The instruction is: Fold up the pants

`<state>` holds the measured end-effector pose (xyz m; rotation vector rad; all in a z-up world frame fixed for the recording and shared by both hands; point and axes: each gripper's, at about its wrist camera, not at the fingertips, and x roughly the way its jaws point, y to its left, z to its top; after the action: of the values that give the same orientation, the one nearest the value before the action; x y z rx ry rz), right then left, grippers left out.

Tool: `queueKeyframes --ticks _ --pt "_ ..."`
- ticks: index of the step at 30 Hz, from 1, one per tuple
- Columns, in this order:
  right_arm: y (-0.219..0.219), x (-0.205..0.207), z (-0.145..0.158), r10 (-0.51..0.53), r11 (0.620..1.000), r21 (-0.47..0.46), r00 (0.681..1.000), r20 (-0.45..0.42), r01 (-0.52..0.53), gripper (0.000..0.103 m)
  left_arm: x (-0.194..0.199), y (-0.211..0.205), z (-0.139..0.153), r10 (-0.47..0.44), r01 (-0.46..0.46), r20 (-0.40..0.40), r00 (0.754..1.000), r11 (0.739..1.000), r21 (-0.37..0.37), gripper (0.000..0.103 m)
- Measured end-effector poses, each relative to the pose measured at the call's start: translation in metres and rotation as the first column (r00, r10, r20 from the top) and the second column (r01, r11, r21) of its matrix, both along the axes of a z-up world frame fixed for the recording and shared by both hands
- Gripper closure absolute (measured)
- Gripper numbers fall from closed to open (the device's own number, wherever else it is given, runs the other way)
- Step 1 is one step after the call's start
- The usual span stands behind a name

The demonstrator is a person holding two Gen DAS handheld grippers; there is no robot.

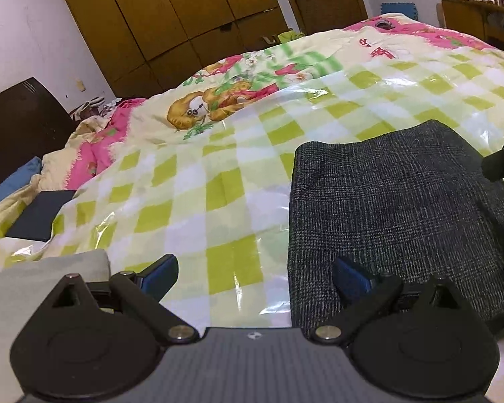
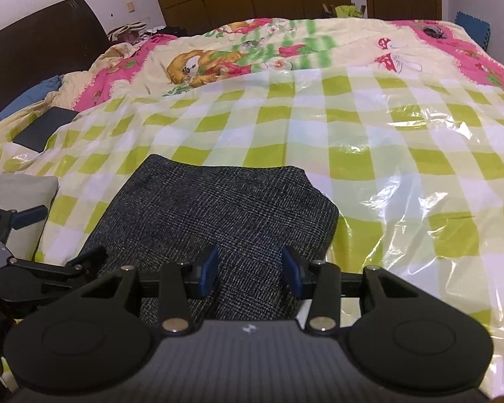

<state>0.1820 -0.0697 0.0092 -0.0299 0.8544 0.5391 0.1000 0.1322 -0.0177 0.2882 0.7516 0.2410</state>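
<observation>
The pants lie folded into a small dark bundle on the shiny green checked sheet. The right gripper hangs just above the pants' near edge, fingers spread and holding nothing, maybe ready to press them flat. The left gripper sits beside the pants, spread wide, empty.

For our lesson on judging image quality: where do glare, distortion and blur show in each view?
Left wrist view: white glare streaks on the plastic sheet; fisheye bends the wardrobe; dark corners. Right wrist view: strongest glare on the crinkled plastic at right; headboard curves; pants sharp, far bedding softer.
</observation>
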Motion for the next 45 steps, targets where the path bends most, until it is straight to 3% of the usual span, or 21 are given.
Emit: queueKeyframes --ticks 11,18,20,30,37,45 --pt "-0.012 -0.011 0.006 -0.014 1.000 -0.016 0.999 0.029 0.014 0.059 0.000 -0.010 -0.007 -0.020 0.025 -0.057 0.998 0.997 0.073 0.000" --pt "-0.021 -0.009 -0.006 -0.016 0.999 0.027 1.000 -0.025 0.016 0.057 -0.006 -0.001 0.002 -0.057 0.059 -0.046 0.997 0.997 0.055 0.000" --pt "-0.024 -0.004 -0.015 -0.024 0.998 0.052 0.998 -0.062 0.028 0.045 -0.004 0.006 0.004 -0.060 0.062 -0.043 0.997 0.998 0.030 0.000" --pt "-0.033 0.017 -0.051 -0.029 0.983 0.170 0.980 -0.199 0.064 0.040 0.018 0.026 -0.009 -0.090 0.086 -0.028 0.996 0.988 -0.130 0.000" --pt "-0.049 0.034 -0.070 0.004 0.943 0.319 0.955 -0.296 0.095 0.032 0.029 0.045 -0.018 -0.160 0.144 -0.039 0.986 0.953 -0.268 0.000" --pt "-0.046 0.052 -0.086 0.019 0.903 0.410 0.941 -0.337 0.128 0.029 0.043 0.051 -0.026 -0.222 0.197 -0.040 0.974 0.924 -0.328 0.000"
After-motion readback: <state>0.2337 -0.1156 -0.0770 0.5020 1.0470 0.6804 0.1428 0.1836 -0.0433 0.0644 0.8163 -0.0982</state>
